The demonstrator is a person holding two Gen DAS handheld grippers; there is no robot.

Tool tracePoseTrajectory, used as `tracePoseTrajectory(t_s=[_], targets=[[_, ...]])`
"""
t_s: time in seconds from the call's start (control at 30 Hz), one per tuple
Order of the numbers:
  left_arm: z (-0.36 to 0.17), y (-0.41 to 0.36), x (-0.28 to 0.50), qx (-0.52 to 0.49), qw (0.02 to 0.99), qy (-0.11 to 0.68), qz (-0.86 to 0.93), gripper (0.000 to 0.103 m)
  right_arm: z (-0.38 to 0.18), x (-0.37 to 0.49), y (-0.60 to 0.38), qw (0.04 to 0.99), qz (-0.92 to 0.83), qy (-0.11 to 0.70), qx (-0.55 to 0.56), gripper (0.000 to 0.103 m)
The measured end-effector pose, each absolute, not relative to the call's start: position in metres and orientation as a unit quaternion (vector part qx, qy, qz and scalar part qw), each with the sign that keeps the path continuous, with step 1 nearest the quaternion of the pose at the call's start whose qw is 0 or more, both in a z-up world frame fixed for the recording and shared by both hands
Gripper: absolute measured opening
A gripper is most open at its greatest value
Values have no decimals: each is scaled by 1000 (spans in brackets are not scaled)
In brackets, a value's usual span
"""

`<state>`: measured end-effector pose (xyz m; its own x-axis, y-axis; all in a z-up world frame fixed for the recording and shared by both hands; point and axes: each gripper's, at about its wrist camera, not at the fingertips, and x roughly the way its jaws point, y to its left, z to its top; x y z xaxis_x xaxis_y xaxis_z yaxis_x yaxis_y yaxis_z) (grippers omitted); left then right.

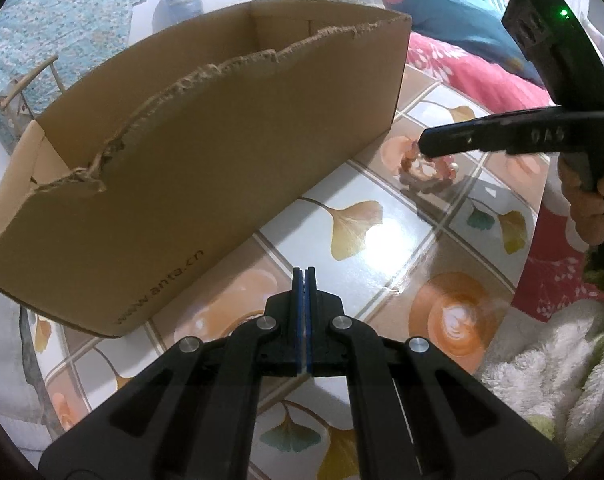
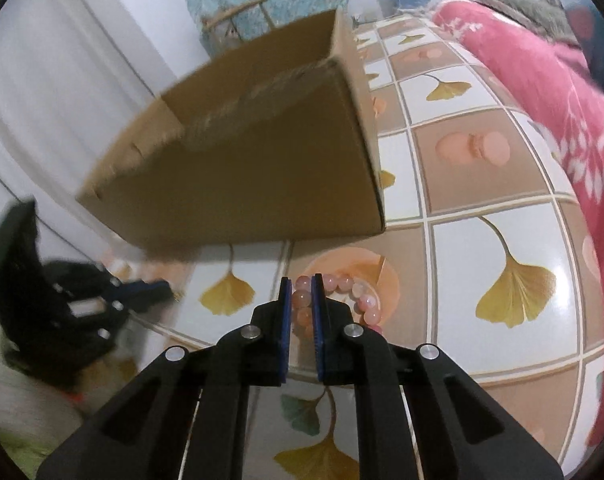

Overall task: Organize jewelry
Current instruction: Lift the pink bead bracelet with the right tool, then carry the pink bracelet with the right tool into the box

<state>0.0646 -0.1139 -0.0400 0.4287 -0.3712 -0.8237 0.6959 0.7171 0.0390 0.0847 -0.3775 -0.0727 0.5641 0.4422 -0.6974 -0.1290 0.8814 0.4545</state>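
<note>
The tabletop [image 2: 502,168], covered with a cloth of ginkgo leaves and tiles, carried a big cardboard box [image 1: 205,168] with a torn upper edge. The box was open on top, and the part of its inside that showed looked empty; its floor was hidden behind the near wall.

The bead bracelet [image 2: 334,300], pink and rounded, lay on the tabletop just in front of the near right corner of the box, outside of it. The right claw [image 2: 300,308] was directly over it, pointing down at a slant. Its jaws stood narrow, with some beads of the near side of the ring between them, so it appeared to grip the bracelet; the rest of the loop lay to the right of the jaws.

The left claw [image 1: 304,280] was fully closed on nothing and hovered well apart from the bracelet. The box opening was up and to the left of the right claw, so I judged that the bracelet must be lifted over the wall.
</note>
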Motion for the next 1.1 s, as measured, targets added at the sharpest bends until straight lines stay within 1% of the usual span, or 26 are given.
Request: tracePoseTrajectory(t_s=[0.2, 0.37, 0.57, 0.8, 0.9, 1.0, 1.1], targets=[[-26, -107, 60, 173, 832, 416, -324, 0, -59, 80, -393, 861, 192, 405, 240, 10], [-5, -103, 55, 159, 842, 400, -327, 0, -49, 75, -403, 861, 208, 386, 258, 10], [37, -94, 55, 119, 852, 370, -352, 0, -21, 75, -405, 870, 230, 359, 248, 10], [104, -82, 77, 73, 866, 318, -379, 0, 39, 83, -401, 886, 284, 305, 205, 10], [124, -76, 95, 57, 869, 309, -382, 0, 65, 94, -396, 893, 307, 281, 174, 10], [129, -74, 119, 45, 866, 322, -380, 0, 79, 111, -391, 890, 329, 275, 158, 10], [113, -72, 157, 20, 844, 382, -377, 0, 83, 142, -385, 878, 349, 291, 151, 10]])
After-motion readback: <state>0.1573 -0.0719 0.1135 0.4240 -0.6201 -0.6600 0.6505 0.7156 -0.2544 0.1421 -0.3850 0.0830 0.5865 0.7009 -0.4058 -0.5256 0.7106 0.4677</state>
